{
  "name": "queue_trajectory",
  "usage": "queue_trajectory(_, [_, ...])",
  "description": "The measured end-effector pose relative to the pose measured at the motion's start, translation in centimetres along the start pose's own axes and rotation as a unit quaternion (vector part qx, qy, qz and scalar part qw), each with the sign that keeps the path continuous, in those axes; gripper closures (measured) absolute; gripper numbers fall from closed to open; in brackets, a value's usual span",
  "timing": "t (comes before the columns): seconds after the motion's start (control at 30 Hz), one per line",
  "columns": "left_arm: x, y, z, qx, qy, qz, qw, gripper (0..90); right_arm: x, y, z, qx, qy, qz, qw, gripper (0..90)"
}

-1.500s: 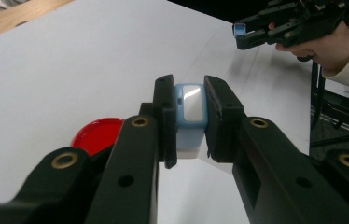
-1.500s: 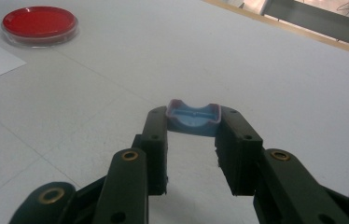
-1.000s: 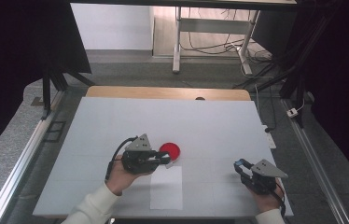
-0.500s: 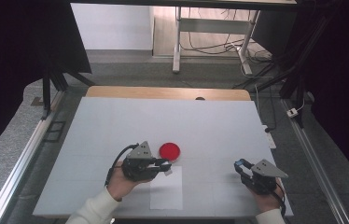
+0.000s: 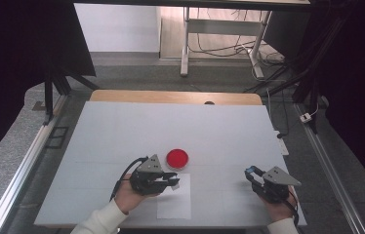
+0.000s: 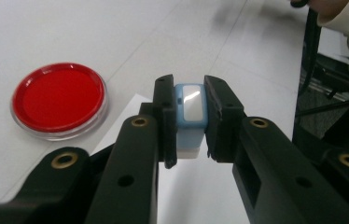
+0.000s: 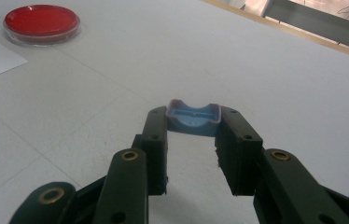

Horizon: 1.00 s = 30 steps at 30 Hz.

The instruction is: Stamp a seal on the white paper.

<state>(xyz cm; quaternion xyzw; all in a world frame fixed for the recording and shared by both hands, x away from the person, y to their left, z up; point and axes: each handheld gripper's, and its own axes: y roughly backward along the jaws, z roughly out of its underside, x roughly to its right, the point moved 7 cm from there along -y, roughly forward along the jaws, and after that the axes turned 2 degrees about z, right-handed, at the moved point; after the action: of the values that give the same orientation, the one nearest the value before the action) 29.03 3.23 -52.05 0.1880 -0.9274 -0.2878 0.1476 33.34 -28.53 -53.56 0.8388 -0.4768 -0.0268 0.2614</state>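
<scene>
Stamp (image 6: 189,116) sits pinched in left gripper (image 5: 171,182), hovering over paper (image 5: 174,202) just beside red pad (image 5: 177,158). Likely stamping step: keep it upright, lower straight onto paper, press evenly, no sliding. Right gripper (image 7: 194,135), near table's right edge, jaws narrowly apart, clamping blue cap (image 7: 193,117).

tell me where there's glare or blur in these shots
Left gripper view: a bright glare patch sits on the blue-and-white block in the left claw, and the far table is smeared and soft. Right gripper view: the red dish and the blue cap in the right claw look fairly sharp. High view: evenly lit table, dark surroundings.
</scene>
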Motion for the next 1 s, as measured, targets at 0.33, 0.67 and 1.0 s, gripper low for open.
queue_trajectory(0.33, [0.0, -0.8, 1.2, -0.015, 0.001, -0.002, 0.9999, 75.1, 0.0, 0.1, 0.0, -0.001, 0.000, 0.000, 1.0000, 65.1])
queue_trajectory(0.67, [0.0, -1.5, 1.6, -0.024, -0.008, -0.013, 0.9996, 75.1, -0.1, 0.0, 0.0, -0.001, 0.001, -0.001, 1.0000, 65.1])
queue_trajectory(1.0, [-0.3, -1.9, 1.9, -0.022, -0.012, -0.030, 0.9992, 75.1, -0.1, 0.0, 0.0, -0.001, 0.002, -0.001, 1.0000, 65.1])
